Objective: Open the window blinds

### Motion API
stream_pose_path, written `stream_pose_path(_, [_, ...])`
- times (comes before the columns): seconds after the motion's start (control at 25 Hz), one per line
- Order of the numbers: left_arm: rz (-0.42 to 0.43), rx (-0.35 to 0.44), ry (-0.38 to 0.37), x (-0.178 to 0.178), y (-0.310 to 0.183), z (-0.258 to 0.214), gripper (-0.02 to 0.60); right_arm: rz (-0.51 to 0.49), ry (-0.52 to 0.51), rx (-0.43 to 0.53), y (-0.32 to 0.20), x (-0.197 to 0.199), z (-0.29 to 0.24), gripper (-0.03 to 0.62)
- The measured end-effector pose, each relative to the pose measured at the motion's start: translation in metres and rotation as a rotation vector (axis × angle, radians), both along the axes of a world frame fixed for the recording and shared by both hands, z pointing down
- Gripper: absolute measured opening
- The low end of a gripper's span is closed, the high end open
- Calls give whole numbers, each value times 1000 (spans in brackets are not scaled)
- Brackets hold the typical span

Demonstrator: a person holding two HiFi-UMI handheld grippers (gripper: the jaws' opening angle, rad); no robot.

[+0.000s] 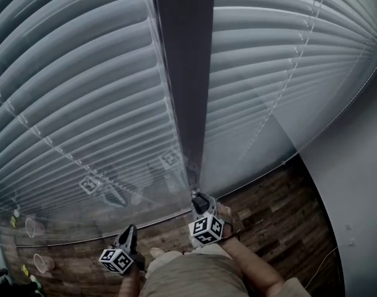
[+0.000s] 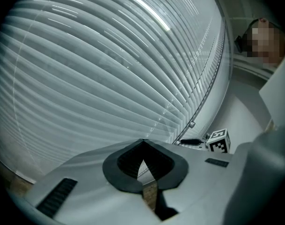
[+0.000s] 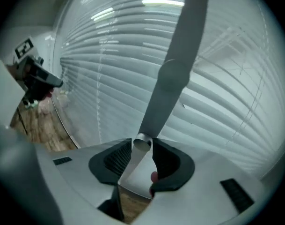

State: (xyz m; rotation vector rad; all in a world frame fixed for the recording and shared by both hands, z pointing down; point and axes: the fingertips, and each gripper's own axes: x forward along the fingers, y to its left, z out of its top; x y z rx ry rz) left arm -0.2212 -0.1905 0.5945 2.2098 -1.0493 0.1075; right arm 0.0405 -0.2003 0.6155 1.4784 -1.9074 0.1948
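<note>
Window blinds (image 1: pixel 83 104) filling the head view from 9 to 3 o'clock, tilt wand (image 3: pixel 172 78) hanging before them, right gripper (image 3: pixel 143 146) at 6 o'clock clamped on its lower end, left gripper (image 2: pixel 142 144) at 7 o'clock, fingers pressed together, empty.

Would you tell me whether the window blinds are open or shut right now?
Shut: the blinds lie flat and overlapping, with no gaps showing the outside.

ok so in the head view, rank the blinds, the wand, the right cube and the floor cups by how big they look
1. blinds
2. wand, though its top runs close to the camera, so it looks bigger than it is
3. right cube
4. cups, the two look alike
</note>
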Motion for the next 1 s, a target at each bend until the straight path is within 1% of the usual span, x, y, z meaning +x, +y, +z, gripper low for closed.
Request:
stream_pose_path(0.08, [-2,2,-1,0,-1,-2,13,-3,-193,1,6,1,-7,166])
stream_pose_path(0.12, [-4,2,-1,-1,-1,-2,13,19,-306,1,7,3,-9,189])
stream_pose_path(0.24, [-13,1,-4,-4,-3,-1,13,139,-677,-33,7,14,-5,190])
stream_pose_path(0.32, [-16,-1,-8,-4,-1,0,12,205,-883,-81,5,19,1,189])
stream_pose_path(0.48, [-19,-4,-11,-1,4,4,13,259,-1186,-146,0,18,5,189])
stream_pose_path(0.56, [-22,-4,-15,-1,5,3,12,295,-1298,-172,-4,19,5,189])
stream_pose_path(0.6, [-24,-4,-18,-2,5,1,13,313,-1327,-185,-6,20,5,183])
stream_pose_path(0.64, [-26,-5,-21,-2,5,-1,13,325,-1330,-195,-6,21,5,133])
stream_pose_path(0.68, [-28,-6,-24,-2,6,-2,14,324,-1307,-199,-6,22,5,129])
stream_pose_path(0.76, [-32,-7,-27,0,7,-2,13,287,-1193,-188,-7,21,4,126])
stream_pose_path(0.88, [-29,-9,-28,5,10,0,12,215,-970,-162,-7,17,4,126])
stream_pose_path(1.0, [-26,-10,-29,10,13,-7,13,179,-806,-149,-8,15,-5,124])
